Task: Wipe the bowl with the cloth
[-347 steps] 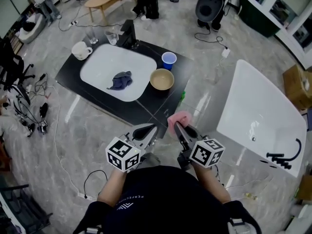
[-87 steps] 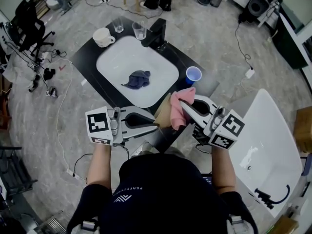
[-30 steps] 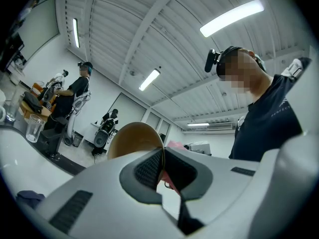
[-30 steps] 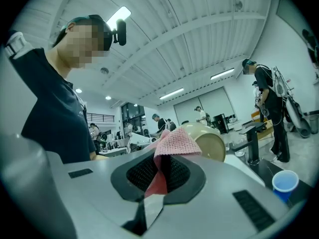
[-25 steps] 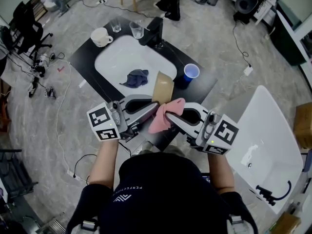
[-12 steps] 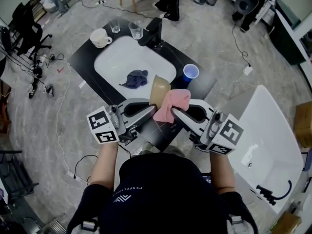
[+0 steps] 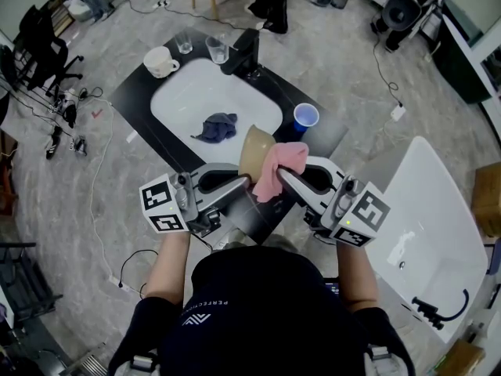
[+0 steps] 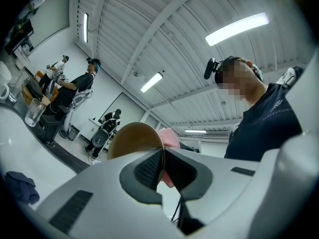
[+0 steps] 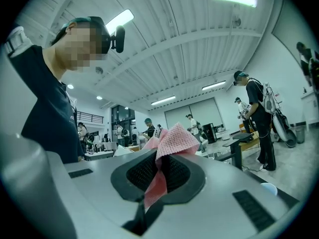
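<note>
The tan bowl [image 7: 252,152] is held up on its side above the black counter, and my left gripper [image 7: 245,180] is shut on its rim. In the left gripper view the bowl's wall [image 8: 133,139] sits pinched between the pads, with the pink cloth [image 8: 170,138] just behind it. My right gripper [image 7: 279,174] is shut on that pink cloth [image 7: 279,168], which presses against the bowl's right side. Seen from the right gripper view, the cloth [image 9: 174,140] bunches out above the closed jaws of the gripper [image 9: 158,167].
A white sink basin [image 7: 188,92] in the black counter holds a crumpled blue cloth [image 7: 218,125]. A blue cup [image 7: 306,117], a faucet [image 7: 248,52], two glasses [image 7: 214,49] and a white mug [image 7: 160,59] stand around it. A white bathtub [image 7: 427,225] lies to the right.
The right gripper has carried the pink cloth up and to the right, from below the bowl onto its right side. The left gripper and the bowl have stayed almost still.
</note>
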`<state>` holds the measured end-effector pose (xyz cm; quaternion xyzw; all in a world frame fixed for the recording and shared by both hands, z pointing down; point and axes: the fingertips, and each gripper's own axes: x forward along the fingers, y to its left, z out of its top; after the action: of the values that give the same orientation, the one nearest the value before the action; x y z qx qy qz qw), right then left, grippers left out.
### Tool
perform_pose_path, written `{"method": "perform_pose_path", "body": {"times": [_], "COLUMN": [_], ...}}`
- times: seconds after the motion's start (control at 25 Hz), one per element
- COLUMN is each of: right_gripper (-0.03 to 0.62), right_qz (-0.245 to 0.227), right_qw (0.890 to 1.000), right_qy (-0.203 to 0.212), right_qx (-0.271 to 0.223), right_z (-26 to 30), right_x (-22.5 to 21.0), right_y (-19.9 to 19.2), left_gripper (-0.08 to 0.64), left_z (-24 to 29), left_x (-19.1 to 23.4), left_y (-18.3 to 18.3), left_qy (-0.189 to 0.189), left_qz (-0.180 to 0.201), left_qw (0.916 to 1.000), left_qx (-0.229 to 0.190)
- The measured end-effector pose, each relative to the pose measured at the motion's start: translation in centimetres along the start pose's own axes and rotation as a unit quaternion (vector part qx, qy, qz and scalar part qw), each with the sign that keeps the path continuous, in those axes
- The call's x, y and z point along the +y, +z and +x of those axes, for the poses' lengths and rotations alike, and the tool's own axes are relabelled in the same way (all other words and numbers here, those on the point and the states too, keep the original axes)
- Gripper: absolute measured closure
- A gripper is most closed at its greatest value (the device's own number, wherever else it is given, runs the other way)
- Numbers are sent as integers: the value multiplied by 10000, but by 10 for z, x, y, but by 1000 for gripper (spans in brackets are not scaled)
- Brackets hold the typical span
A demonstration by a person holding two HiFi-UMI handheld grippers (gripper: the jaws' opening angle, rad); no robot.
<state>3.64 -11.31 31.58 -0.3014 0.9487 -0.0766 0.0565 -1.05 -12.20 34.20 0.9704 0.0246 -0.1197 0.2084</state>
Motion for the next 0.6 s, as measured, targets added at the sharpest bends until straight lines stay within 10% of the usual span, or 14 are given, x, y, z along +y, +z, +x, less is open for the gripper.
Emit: {"method": "perform_pose_path", "body": {"times": [0.6], "right_gripper": [549], "right_qz": [146], "right_qw": [9986], "right_qy": [-503], "right_qx": [-113], "right_z": [-5], "right_x": [-21], "right_y": [-6], "left_gripper": [540], "left_z": [6], "left_x": [-7], "left_y": [3], "left_qy": [-183], "left_qz": [55], "left_qw": [9998], "left_qx": [-17]}}
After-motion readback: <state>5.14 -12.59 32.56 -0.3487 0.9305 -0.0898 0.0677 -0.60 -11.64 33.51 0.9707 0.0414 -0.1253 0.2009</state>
